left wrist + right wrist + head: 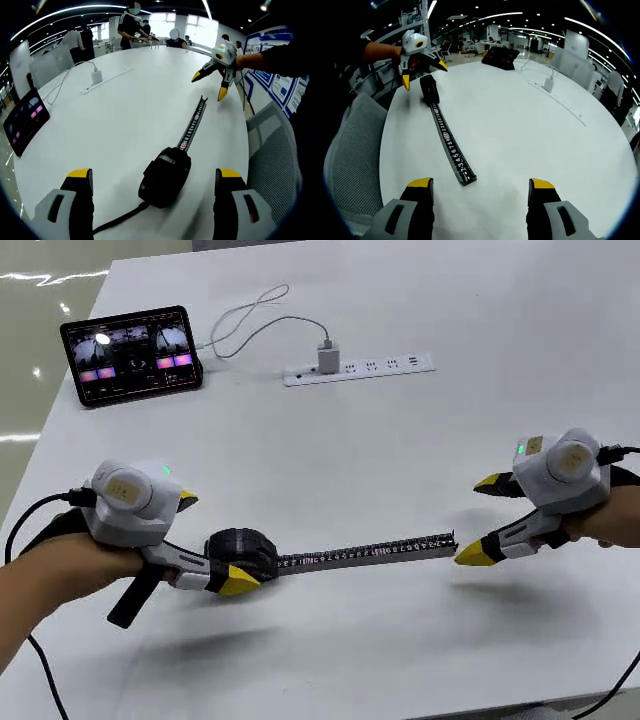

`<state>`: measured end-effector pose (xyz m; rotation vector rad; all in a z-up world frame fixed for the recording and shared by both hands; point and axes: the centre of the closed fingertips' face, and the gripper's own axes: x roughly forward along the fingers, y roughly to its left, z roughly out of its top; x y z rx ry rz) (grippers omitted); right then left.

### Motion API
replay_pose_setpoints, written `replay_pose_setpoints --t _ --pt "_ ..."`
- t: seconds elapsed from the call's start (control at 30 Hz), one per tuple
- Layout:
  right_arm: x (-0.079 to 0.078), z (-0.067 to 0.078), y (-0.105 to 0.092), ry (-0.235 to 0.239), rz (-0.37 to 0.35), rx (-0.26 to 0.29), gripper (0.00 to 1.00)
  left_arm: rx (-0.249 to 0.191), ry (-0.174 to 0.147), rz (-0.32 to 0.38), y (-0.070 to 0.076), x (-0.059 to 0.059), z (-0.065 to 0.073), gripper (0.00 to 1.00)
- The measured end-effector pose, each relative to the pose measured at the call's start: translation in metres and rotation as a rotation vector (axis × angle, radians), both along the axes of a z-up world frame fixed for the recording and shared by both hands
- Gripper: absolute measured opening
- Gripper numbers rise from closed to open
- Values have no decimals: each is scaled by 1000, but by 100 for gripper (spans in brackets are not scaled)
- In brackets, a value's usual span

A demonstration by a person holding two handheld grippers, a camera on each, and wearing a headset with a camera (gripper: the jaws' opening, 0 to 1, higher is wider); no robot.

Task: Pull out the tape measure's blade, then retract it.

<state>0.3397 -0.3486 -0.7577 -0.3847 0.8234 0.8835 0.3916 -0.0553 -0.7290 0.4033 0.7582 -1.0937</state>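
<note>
Tape measure [243,552] on the worktop [400,440], blade [370,555] extended. Left hand-held gripper [212,541], straddling the case, and right hand-held gripper [478,519], near the blade tip, are held wide open, empty. For retraction, the case should be steadied and the blade braked.

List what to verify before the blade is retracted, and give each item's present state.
1. Blade pulled out and lying straight on the table: ok.
2. Right gripper open and clear of the blade tip: ok.
3. Left gripper shut on the tape measure case: not ok; its fingers stand open on either side of it.
4. Lock released: cannot tell.
</note>
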Motion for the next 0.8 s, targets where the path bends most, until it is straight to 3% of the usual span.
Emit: replay_pose_setpoints --t 0.07,0.2,0.4,0.5,0.6,0.63,0.7,0.8 --pt "-2 0 -2 -1 -13 4 77 -14 -6 30 3 1 0 99" --pt "-7 1 -4 -6 -33 17 80 -3 26 78 12 -1 -7 99" --pt "-6 9 -16 -56 -111 50 90 -57 8 156 24 -4 -4 99" --pt "-8 11 -19 -66 -133 64 91 -79 -7 205 33 -3 -3 99" --pt "-13 12 -23 -72 -152 64 94 -54 -70 215 46 -4 -3 99" --pt "-14 12 -23 -73 -153 63 95 -48 -78 217 48 -6 -3 99" --pt "-18 12 -26 -77 -161 60 95 -69 -66 226 51 -11 -2 99" --pt "-22 16 -29 -90 -176 70 97 -88 -83 234 55 -17 0 99"
